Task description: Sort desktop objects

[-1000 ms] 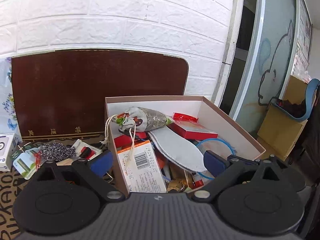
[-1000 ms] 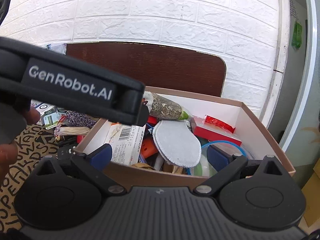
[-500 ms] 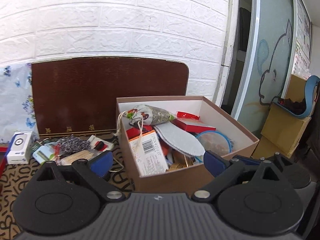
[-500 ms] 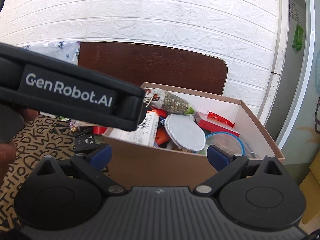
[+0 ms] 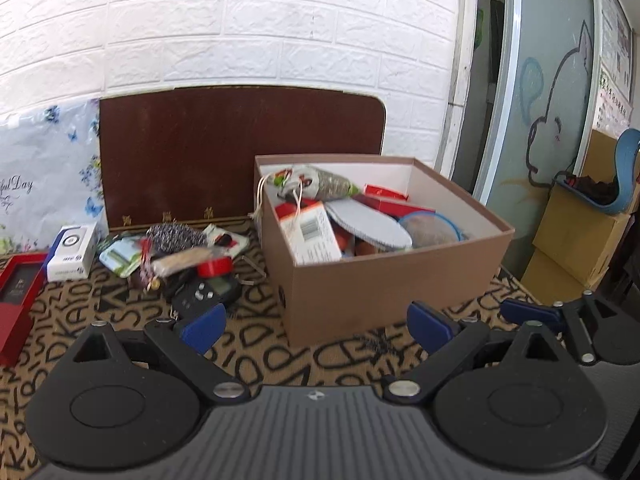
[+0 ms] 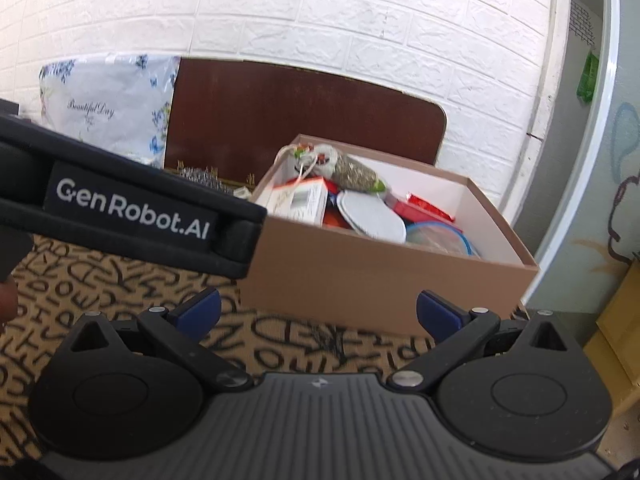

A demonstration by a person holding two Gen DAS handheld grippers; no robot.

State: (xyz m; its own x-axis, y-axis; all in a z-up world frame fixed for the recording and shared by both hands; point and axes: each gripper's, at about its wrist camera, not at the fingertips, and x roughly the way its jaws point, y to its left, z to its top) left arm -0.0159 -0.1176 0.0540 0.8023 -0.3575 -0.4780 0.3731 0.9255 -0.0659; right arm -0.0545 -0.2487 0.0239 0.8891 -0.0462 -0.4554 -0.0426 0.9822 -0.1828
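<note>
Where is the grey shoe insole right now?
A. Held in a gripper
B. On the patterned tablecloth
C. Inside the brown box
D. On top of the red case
C: the grey insole lies on the pile of things inside the open brown box, and both the left gripper and the right gripper are open and empty.

I see a white brick wall (image 5: 280,20) across the top, a dark brown board (image 5: 240,152) leaning centre frame, and stacked cardboard boxes (image 5: 576,240) at the right edge.
</note>
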